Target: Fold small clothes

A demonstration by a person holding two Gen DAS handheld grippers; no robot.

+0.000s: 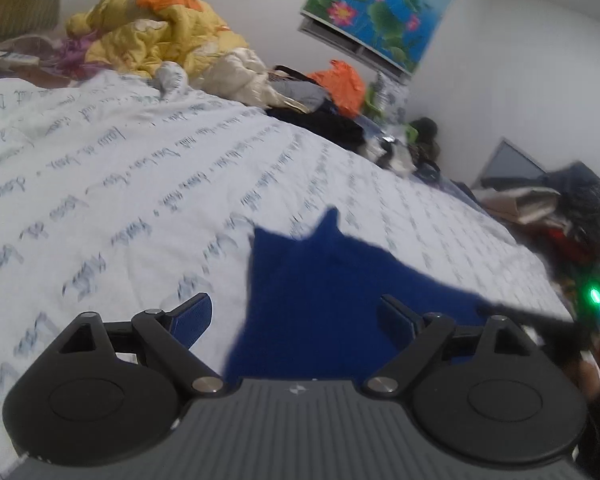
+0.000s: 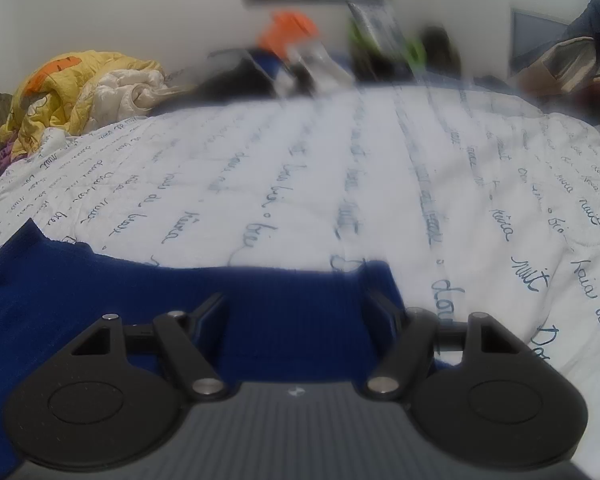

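A small dark blue garment (image 1: 320, 280) lies flat on the white bed cover (image 1: 140, 168) with blue script. My left gripper (image 1: 296, 312) is open just above the garment's near left part, holding nothing. In the right wrist view the same garment (image 2: 100, 292) spreads across the lower left. My right gripper (image 2: 296, 304) is open over the garment's right end, its fingers wide apart, with nothing between them. The other gripper shows as a dark blurred shape with a green light (image 1: 594, 294) at the far right of the left wrist view.
A yellow and orange quilt (image 1: 152, 28) is heaped at the bed's far left corner. Piles of dark and orange clothes (image 1: 332, 92) line the far edge. More clothes (image 1: 572, 216) are stacked at the right. A lotus picture (image 1: 384, 4) hangs on the wall.
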